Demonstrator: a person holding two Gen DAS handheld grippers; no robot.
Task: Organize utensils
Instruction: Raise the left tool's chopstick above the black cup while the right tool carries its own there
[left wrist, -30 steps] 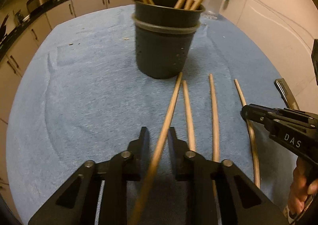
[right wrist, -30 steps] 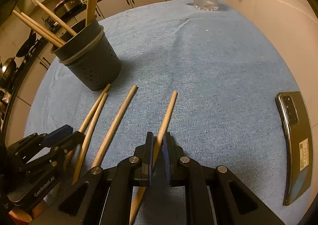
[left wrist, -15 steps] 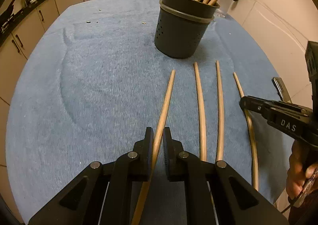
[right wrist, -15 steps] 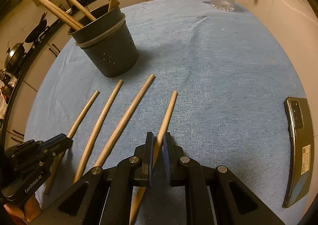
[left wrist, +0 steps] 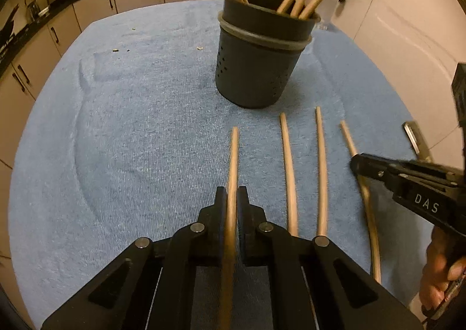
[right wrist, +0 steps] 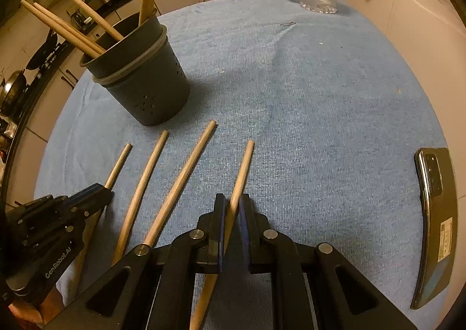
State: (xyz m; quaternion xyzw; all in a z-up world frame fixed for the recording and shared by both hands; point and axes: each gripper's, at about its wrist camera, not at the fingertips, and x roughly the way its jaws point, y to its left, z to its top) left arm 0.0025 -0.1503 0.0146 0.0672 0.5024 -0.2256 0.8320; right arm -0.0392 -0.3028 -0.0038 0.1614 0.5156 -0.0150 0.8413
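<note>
Since a second ago both grippers have drawn back from the dark holder (left wrist: 256, 68), which holds several chopsticks; four remain out. Left gripper (left wrist: 232, 199) pinches one chopstick (left wrist: 234, 161), right gripper (right wrist: 232, 204) another (right wrist: 243, 167).

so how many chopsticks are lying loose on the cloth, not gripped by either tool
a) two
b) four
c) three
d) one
a: the left gripper and right gripper are each shut on a chopstick, leaving two loose chopsticks between them on the blue cloth.
</note>
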